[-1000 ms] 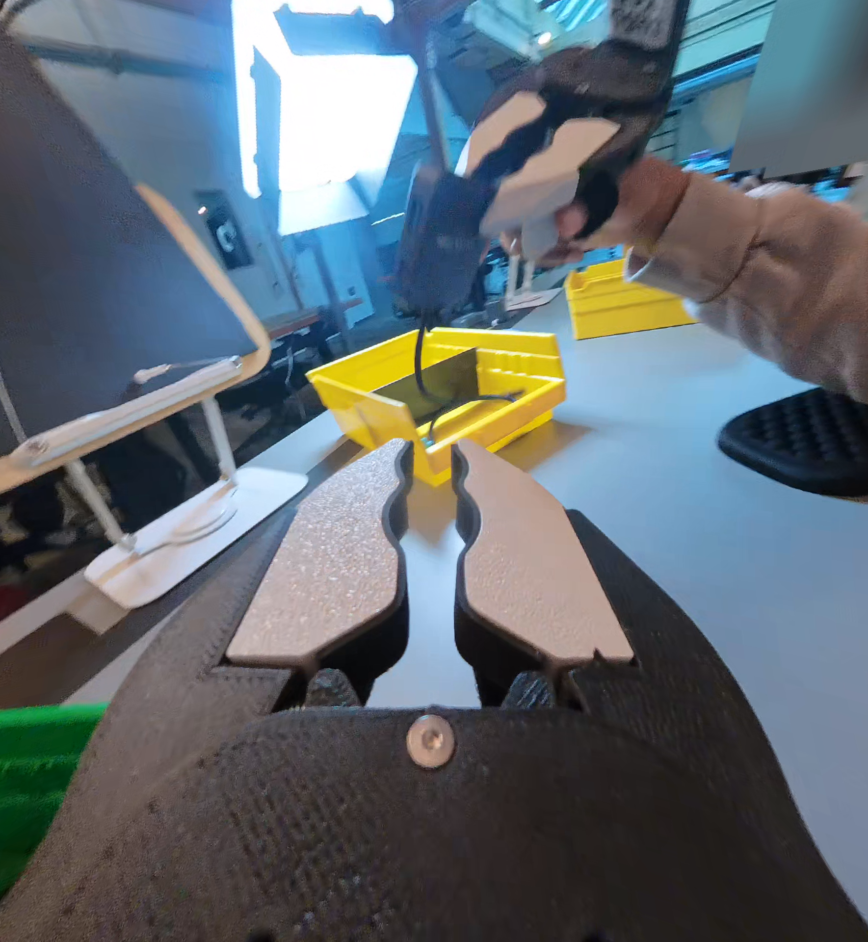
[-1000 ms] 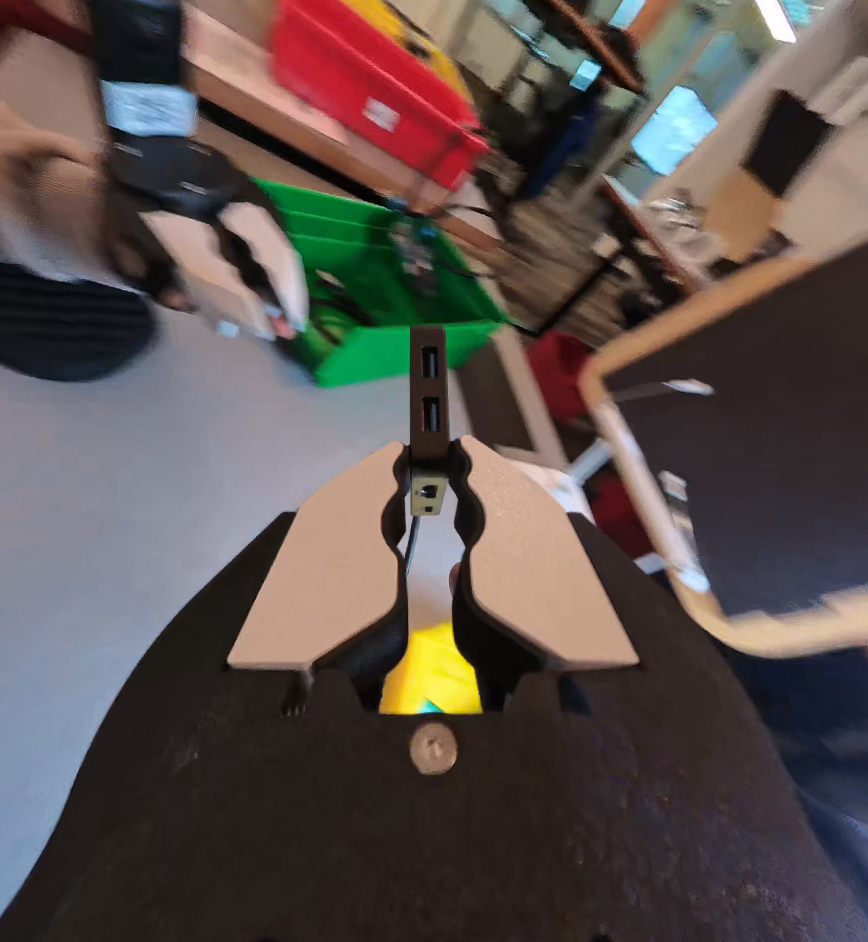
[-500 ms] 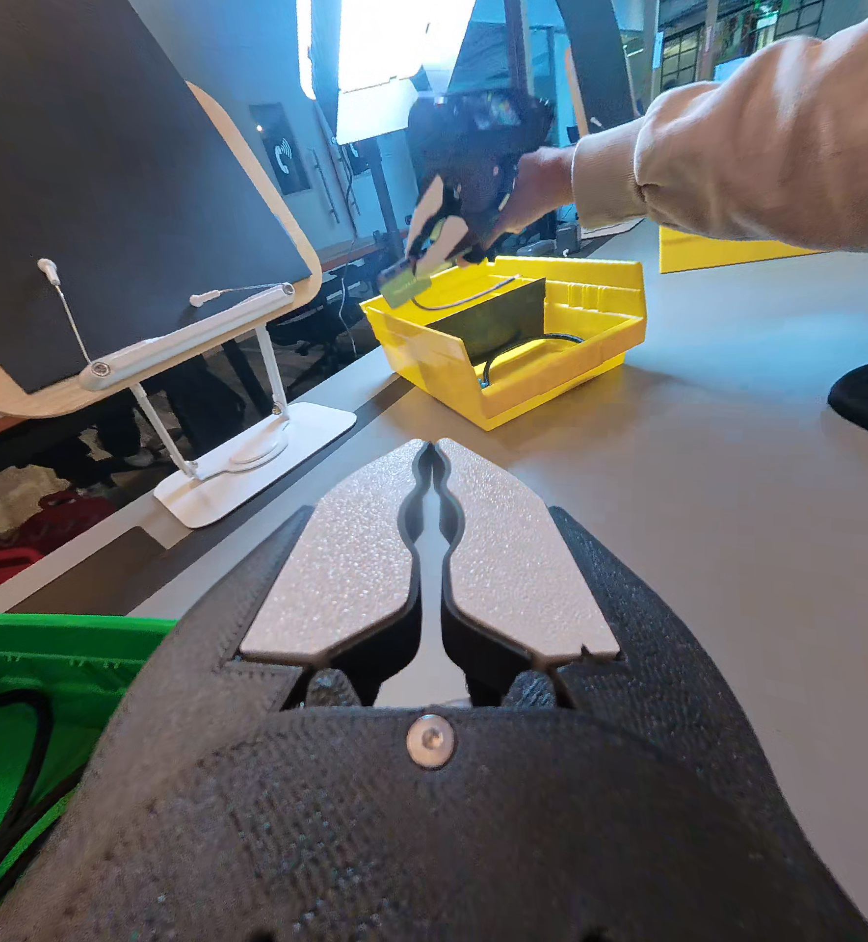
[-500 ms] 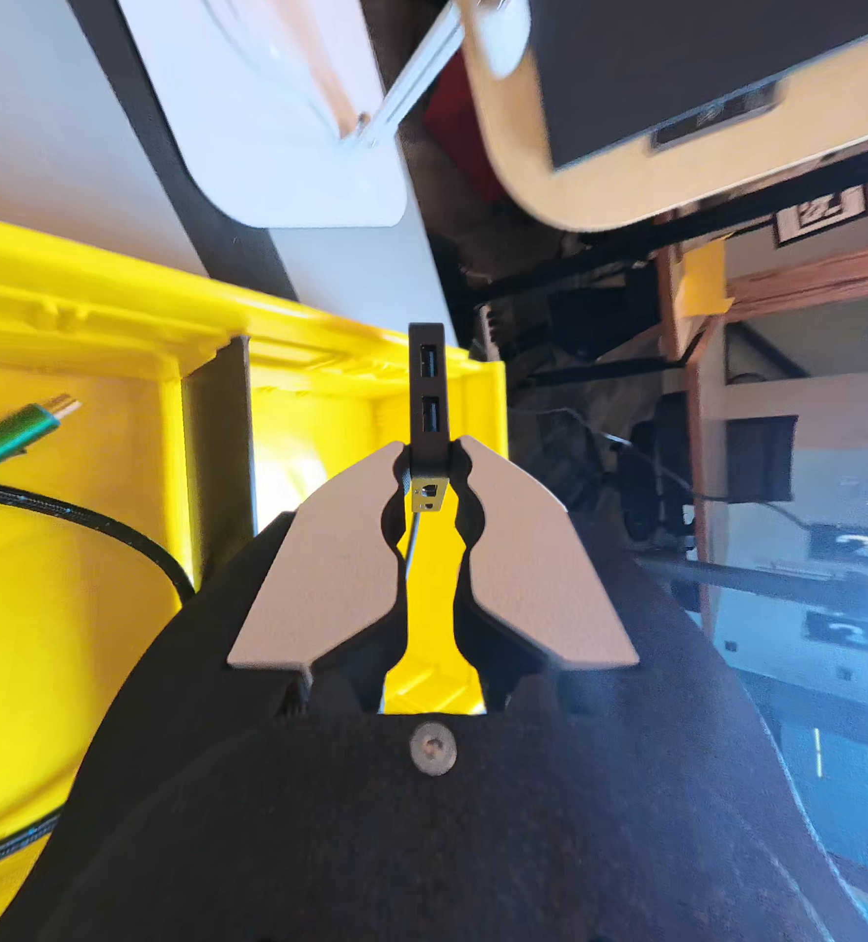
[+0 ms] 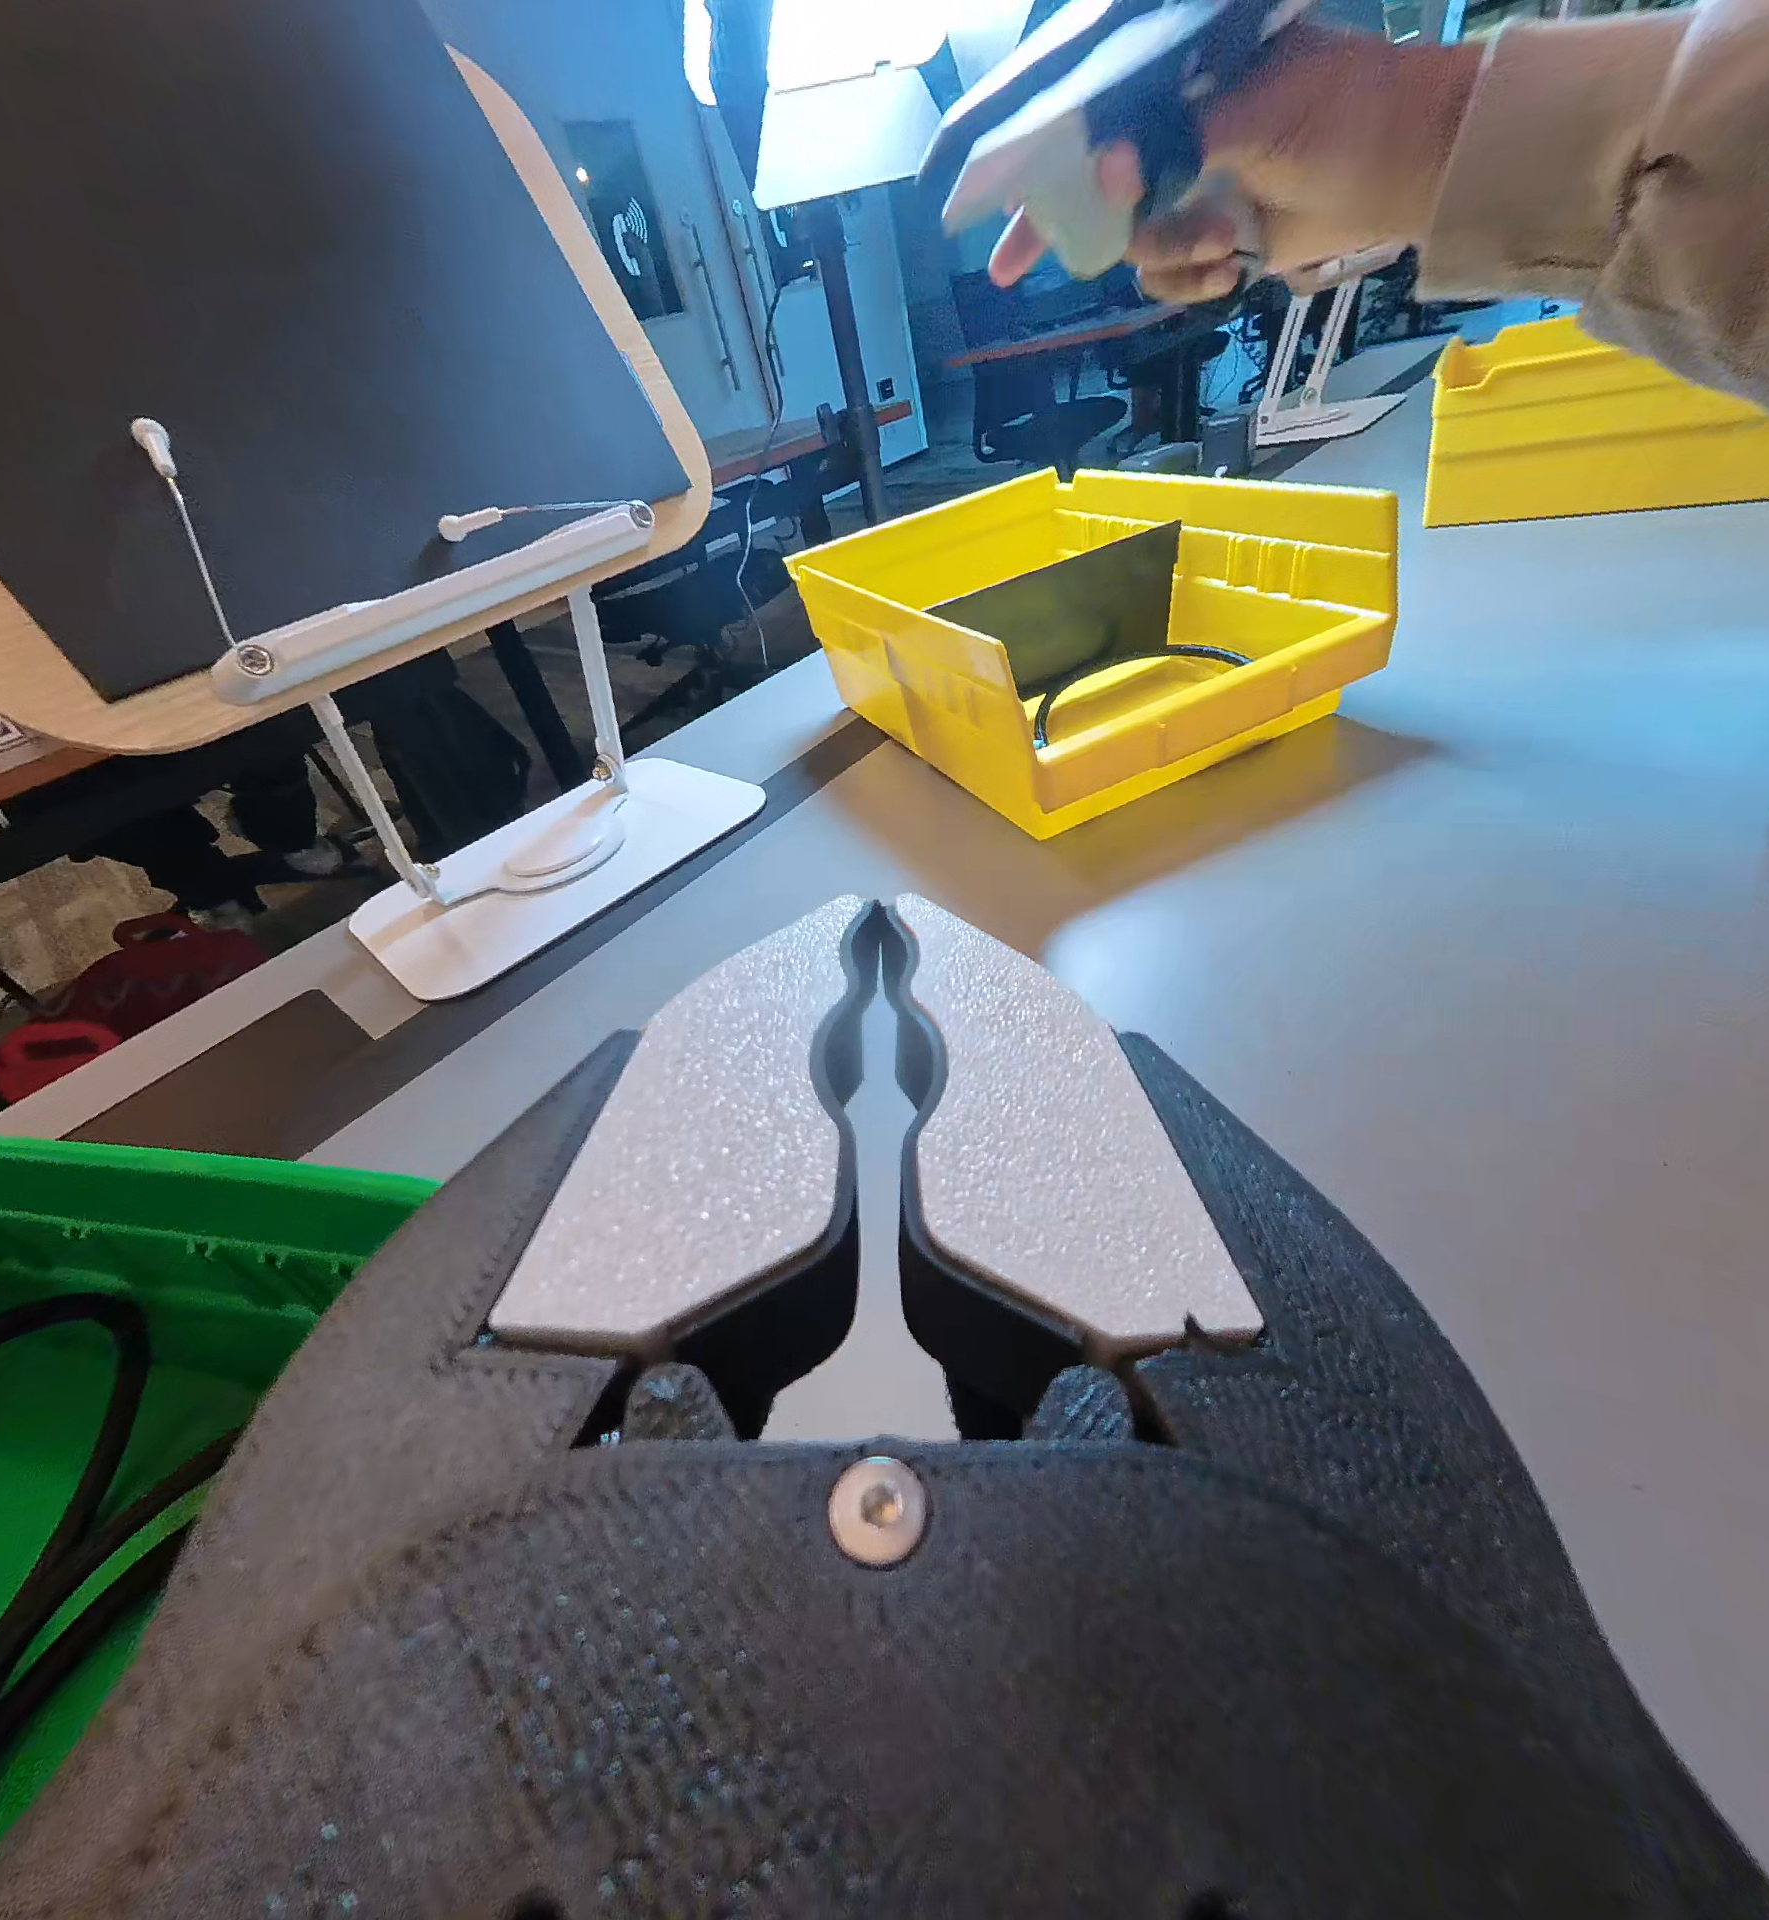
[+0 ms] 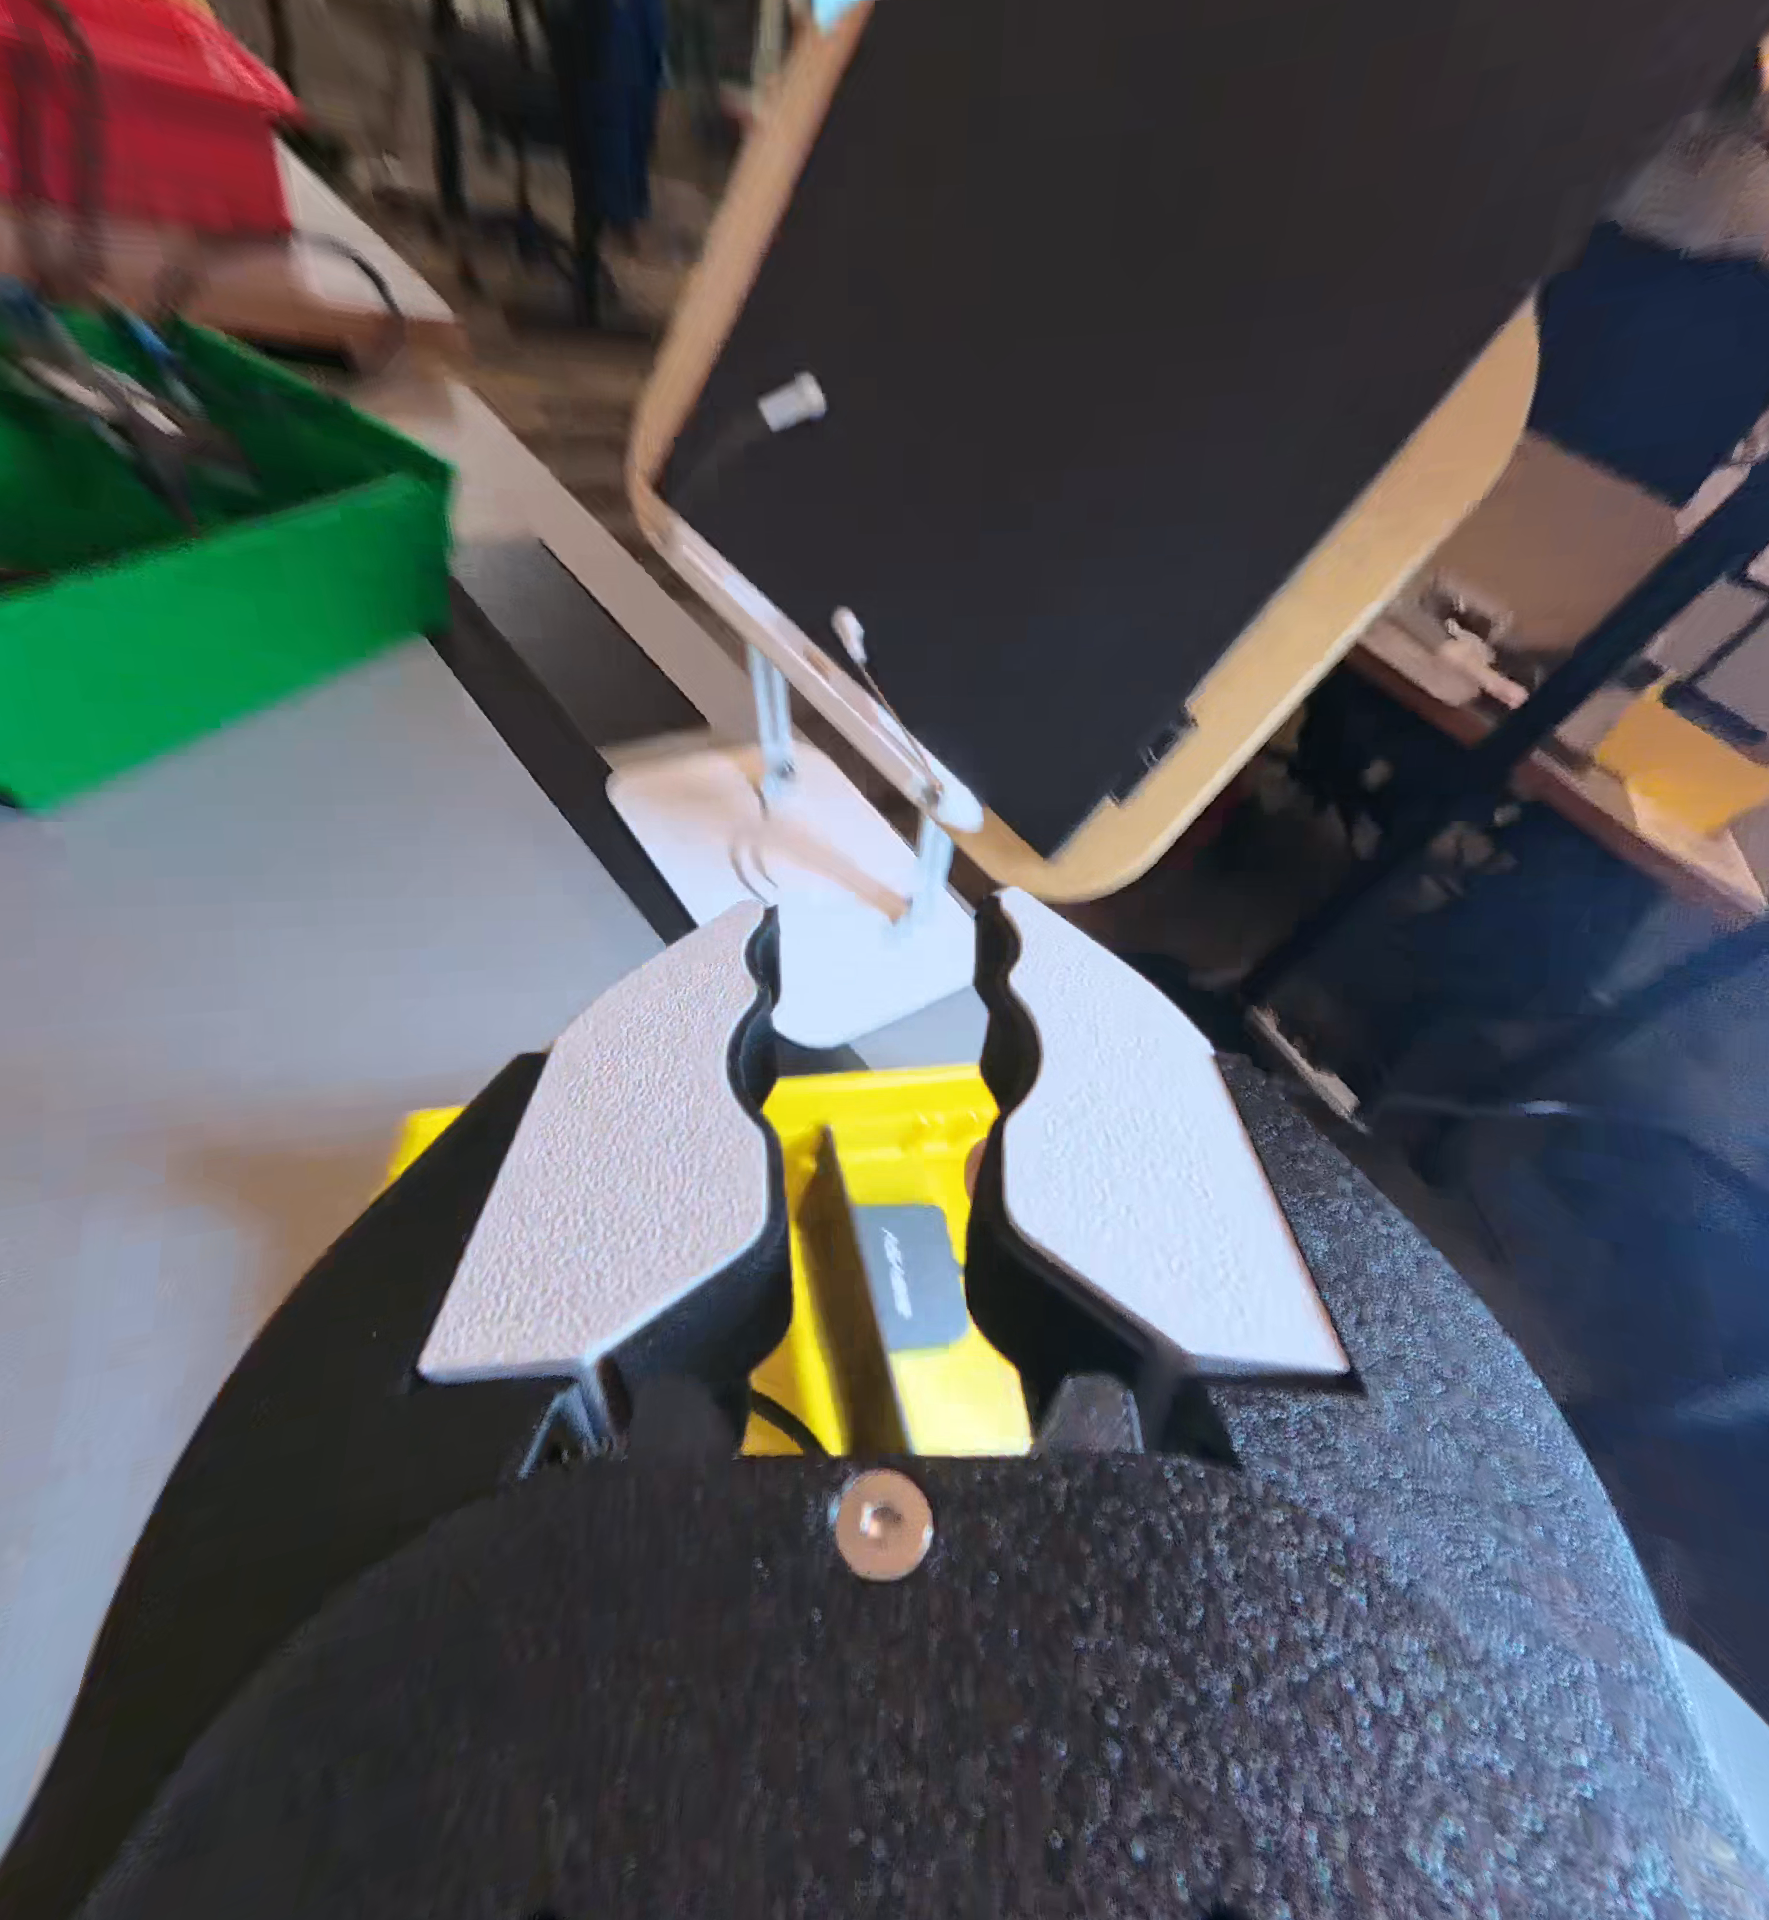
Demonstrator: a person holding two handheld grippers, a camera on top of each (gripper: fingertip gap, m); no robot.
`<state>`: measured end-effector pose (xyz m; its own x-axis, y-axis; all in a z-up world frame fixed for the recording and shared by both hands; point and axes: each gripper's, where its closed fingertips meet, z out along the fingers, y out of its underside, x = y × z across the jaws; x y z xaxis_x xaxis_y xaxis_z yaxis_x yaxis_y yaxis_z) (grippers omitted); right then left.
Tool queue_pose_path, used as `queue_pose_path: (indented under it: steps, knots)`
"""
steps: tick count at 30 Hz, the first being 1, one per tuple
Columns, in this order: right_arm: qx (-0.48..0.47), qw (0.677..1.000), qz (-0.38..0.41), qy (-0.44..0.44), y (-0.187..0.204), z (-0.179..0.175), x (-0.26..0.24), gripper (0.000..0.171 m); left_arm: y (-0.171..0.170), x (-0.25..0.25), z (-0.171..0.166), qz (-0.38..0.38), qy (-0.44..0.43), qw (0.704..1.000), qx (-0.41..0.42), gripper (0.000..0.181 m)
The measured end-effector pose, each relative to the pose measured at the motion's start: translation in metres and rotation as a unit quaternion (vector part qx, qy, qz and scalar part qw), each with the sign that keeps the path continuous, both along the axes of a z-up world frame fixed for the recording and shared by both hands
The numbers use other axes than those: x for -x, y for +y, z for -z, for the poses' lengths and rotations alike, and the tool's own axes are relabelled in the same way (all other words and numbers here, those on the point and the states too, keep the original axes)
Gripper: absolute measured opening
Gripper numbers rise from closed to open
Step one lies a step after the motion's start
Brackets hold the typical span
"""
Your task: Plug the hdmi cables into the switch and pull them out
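Observation:
My left gripper (image 5: 882, 914) is shut and empty, low over the grey table (image 5: 1482, 1039). My right gripper (image 6: 878, 925) is open and empty, above the yellow bin (image 6: 880, 1101). The dark grey switch (image 6: 911, 1288) lies in that bin beside a black divider, seen between my open fingers. In the left wrist view the yellow bin (image 5: 963, 675) stands ahead with a black cable (image 5: 1140, 670) in its front part. The right gripper (image 5: 1056, 197), blurred, is in a hand above and behind the bin. The switch is hidden in this view.
A green bin (image 5: 184, 1226) with a black cable (image 5: 101, 1455) sits at my lower left; it also shows in the right wrist view (image 6: 163, 665). A black board on a white stand (image 5: 547, 873) stands at the table's edge. A second yellow bin (image 5: 1586, 447) is far right. The gap from one gripper's tips to the other's is roughly 35 cm.
My right gripper opened and let go of the switch, which now lies in the yellow bin, and lifted away. My left gripper closed from a small gap to fully shut.

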<state>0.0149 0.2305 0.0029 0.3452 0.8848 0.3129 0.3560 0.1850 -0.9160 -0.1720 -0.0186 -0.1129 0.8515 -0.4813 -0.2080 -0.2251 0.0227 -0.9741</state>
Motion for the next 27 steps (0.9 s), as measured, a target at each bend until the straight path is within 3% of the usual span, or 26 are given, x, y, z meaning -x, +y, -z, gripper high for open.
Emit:
queue_pose_path:
  steps: [1, 5, 11, 16, 19, 23, 27]
  knots:
    - [-0.001, 1.000, -0.013, 0.021, -0.018, -0.010, -0.001, 0.036, 0.000, -0.001, 0.001, 0.000, 0.001, 1.000, 0.001, 0.000]
    - [0.012, 0.997, -0.045, 0.066, -0.093, -0.011, -0.008, 0.036, 0.000, -0.001, 0.001, -0.005, 0.007, 1.000, -0.003, 0.000]
    - [0.052, 0.993, -0.069, 0.078, -0.181, 0.059, -0.017, 0.035, 0.000, 0.015, -0.016, -0.025, -0.017, 0.999, -0.037, 0.000]
    - [0.050, 0.995, -0.074, 0.039, -0.198, 0.112, -0.013, 0.032, 0.001, 0.053, -0.032, -0.088, -0.059, 0.993, -0.059, 0.000]
    - [0.046, 0.994, -0.088, 0.036, -0.202, 0.111, -0.006, 0.032, 0.002, 0.092, -0.044, -0.143, -0.134, 0.978, -0.067, 0.001]
    - [0.046, 0.993, -0.107, 0.028, -0.212, 0.115, 0.002, 0.031, 0.010, 0.148, -0.045, -0.210, -0.280, 0.936, -0.039, 0.039]
    - [0.022, 0.994, -0.108, -0.001, -0.219, 0.127, 0.001, 0.031, 0.027, 0.195, -0.013, -0.270, -0.446, 0.853, 0.037, 0.076]
